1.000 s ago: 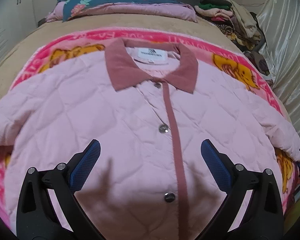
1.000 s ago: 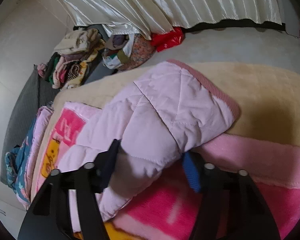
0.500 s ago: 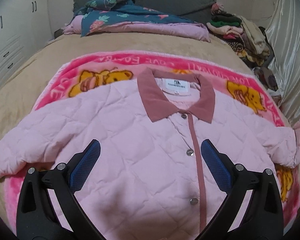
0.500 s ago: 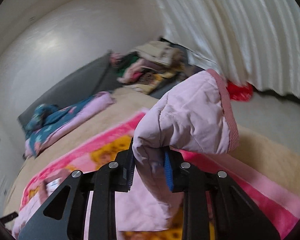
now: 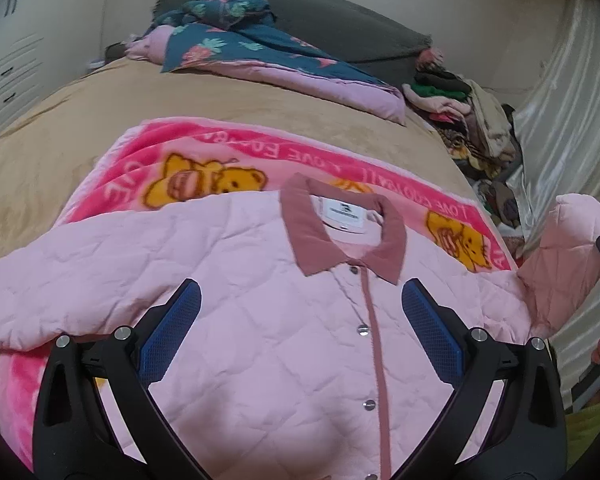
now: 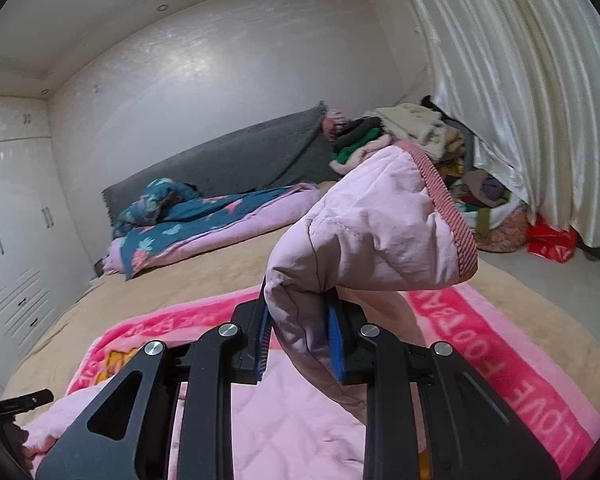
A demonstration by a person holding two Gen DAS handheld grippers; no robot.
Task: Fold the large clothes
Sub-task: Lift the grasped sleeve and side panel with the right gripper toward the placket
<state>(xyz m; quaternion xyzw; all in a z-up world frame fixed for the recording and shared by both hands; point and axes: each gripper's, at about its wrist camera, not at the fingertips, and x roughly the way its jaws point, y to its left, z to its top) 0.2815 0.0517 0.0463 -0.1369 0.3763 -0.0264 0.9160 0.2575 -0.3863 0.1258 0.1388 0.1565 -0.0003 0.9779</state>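
A pink quilted jacket (image 5: 260,300) with a dusty-rose collar lies face up, buttoned, on a pink cartoon blanket (image 5: 204,152). My left gripper (image 5: 300,332) is open and empty, hovering above the jacket's chest. My right gripper (image 6: 300,336) is shut on the jacket's right sleeve (image 6: 372,232) near the ribbed cuff and holds it lifted above the bed. The raised sleeve also shows in the left wrist view (image 5: 568,248) at the right edge. The other sleeve (image 5: 40,288) lies spread out to the left.
The blanket rests on a tan bed cover (image 5: 100,112). A folded blue floral and pink quilt (image 5: 260,60) lies at the head by a grey headboard (image 6: 228,160). A pile of clothes (image 5: 472,120) sits at the far right by white curtains (image 6: 520,80). Wardrobes (image 6: 12,220) stand at the left.
My right gripper closed on the sleeve, lifted it off the bed and swung it toward the jacket's body. My left gripper pulled back and up, staying open.
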